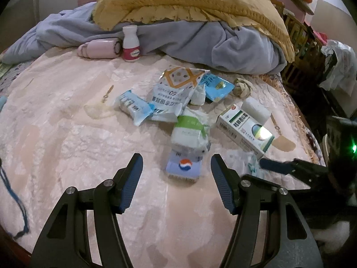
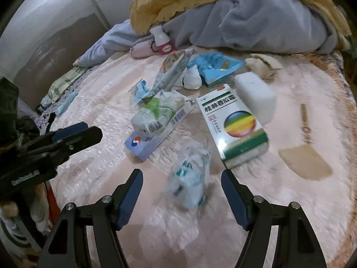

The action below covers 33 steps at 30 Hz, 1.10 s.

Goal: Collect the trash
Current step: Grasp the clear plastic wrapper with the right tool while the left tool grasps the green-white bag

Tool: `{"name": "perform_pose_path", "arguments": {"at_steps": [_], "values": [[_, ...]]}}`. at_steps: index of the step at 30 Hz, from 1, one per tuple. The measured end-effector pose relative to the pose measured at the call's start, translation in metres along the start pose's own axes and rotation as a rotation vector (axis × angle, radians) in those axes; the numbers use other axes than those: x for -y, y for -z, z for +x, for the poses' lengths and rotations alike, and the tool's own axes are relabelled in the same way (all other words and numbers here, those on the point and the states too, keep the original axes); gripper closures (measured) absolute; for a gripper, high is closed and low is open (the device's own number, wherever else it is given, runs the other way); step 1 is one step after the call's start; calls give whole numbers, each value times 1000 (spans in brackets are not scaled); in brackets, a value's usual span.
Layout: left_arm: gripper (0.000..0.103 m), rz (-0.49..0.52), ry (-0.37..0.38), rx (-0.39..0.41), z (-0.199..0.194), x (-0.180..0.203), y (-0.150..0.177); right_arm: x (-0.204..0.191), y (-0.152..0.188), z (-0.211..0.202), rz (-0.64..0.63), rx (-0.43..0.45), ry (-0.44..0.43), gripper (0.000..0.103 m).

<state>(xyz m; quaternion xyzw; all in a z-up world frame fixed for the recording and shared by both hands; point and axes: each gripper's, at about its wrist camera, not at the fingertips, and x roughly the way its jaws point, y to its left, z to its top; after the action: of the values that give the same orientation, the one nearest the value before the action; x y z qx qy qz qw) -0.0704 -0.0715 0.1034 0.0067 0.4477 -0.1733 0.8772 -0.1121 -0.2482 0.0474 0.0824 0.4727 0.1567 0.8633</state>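
Trash lies in a heap on the bed point(image 1: 55, 122), near its middle and toward the right edge; both grippers hang over the near edge with nothing in them. The left gripper point(image 1: 176, 167) has its jaws wide, and the flat blue box point(image 1: 184, 167) sits just past them; the right gripper point(image 2: 181, 183) has its jaws wide too, and the clear wrapper point(image 2: 189, 178) lies between them.

I think the step now is to grab the nearest bits. The wrapper looks thin, soft and crinkly, so the jaws should go low, almost to the bed, and pinch a bunched part; a light pinch may slip off. The blue box looks flat, with a white and green pack point(image 1: 189, 129) on its far end, so it is best to take the near end and lift slowly.

Other trash: a white and green carton point(image 2: 234, 125) with a rainbow ball on it, a white block point(image 2: 254, 96) touching it, blue packets point(image 1: 217, 86), a big white bag point(image 1: 174, 91). A small bottle point(image 1: 130, 43) stands by the blankets point(image 1: 200, 42) at the far edge.
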Motion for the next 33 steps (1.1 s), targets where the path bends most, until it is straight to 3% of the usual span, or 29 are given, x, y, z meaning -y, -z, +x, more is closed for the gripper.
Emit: {"name": "perform_pose_path", "arguments": {"at_steps": [1,4,16,17,18,21,33], "values": [[41,3,-1,-9,6,1,-3,0,-2,4,-5,-4,11,63],[41,5,-6,-29,25,5,-10,5,1,7,6,-2,21,74],[42,96,-51,-61,76,34,-31,18,32,-48,40,96,-7,75],[56,100,-49,-59,75,35,-30,19,34,-51,45,100,-8,75],[68,101,-44,-57,73,35,-29,19,36,-55,49,105,-8,75],[74,87,8,-60,62,36,-25,20,41,-65,61,128,-8,75],[76,127,138,-2,0,78,1,22,60,-104,66,182,60,75]]}}
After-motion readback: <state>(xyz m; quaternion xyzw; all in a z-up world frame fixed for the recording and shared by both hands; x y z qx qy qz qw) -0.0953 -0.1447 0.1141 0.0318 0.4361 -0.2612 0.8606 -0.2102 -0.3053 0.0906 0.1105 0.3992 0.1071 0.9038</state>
